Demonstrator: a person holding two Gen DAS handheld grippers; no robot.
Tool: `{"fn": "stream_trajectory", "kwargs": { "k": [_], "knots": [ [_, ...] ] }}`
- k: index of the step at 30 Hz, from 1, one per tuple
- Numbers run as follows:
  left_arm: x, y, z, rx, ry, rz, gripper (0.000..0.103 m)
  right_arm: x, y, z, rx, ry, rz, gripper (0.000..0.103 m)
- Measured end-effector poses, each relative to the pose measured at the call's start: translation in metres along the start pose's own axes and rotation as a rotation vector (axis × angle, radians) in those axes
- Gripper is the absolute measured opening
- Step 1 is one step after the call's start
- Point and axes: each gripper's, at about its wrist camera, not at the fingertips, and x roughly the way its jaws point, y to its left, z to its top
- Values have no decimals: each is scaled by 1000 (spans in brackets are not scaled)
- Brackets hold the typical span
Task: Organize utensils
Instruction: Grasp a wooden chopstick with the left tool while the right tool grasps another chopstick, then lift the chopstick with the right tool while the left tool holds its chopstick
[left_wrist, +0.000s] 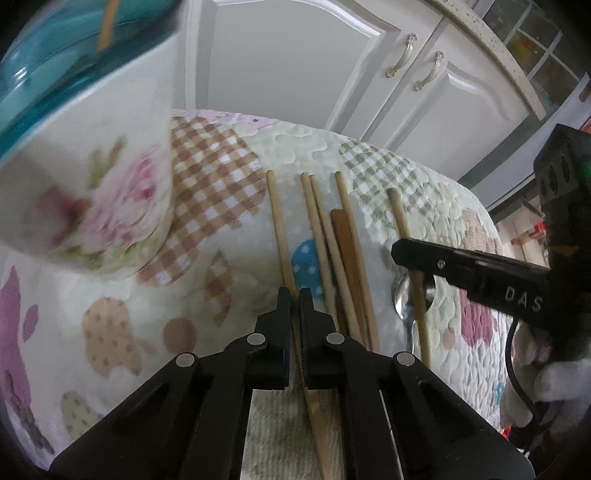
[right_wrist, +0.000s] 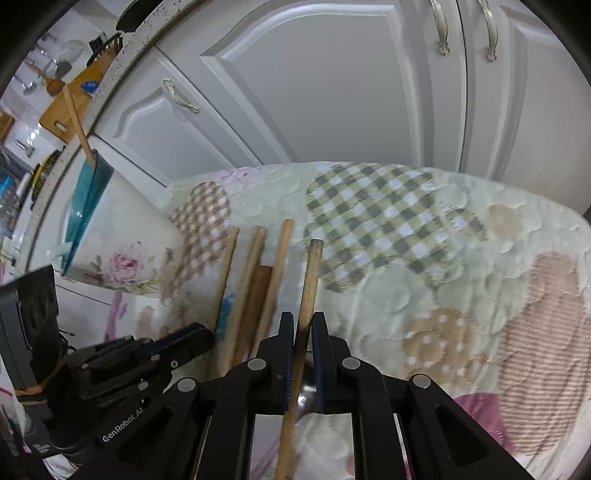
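At the lower centre of each view, the left gripper (left_wrist: 294, 295) clamps one chopstick (left_wrist: 277, 221) and the right gripper (right_wrist: 303, 321) clamps another stick (right_wrist: 310, 280) on the quilt (right_wrist: 424, 277).

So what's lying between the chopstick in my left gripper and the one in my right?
Left wrist view: three loose chopsticks and a darker flat wooden stick on the quilt.

Home kitchen: white cabinet doors (right_wrist: 314, 92), speckled countertop edge (left_wrist: 491, 48), cutting board (right_wrist: 70, 107).
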Motion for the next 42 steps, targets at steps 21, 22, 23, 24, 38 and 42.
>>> {"fn": "stream_trajectory", "kwargs": {
  "k": [21,22,23,24,38,42],
  "knots": [
    [0,4,10,36,-12,150,22,23,17,12,-69,20,-77,17],
    [6,3,12,39,1,169,22,25,18,14,-76,21,-85,15],
    [10,3,13,37,5,178,23,27,18,16,-83,19,-89,13],
    [11,2,14,38,-10,184,23,29,20,18,-90,18,-95,11],
    [-32,16,10,35,-63,-12,3,-34,25,2,-61,-66,27,7],
    [-60,14,4,44,-101,-26,3,-66,36,-4,-87,-119,45,7]
  ]
}}
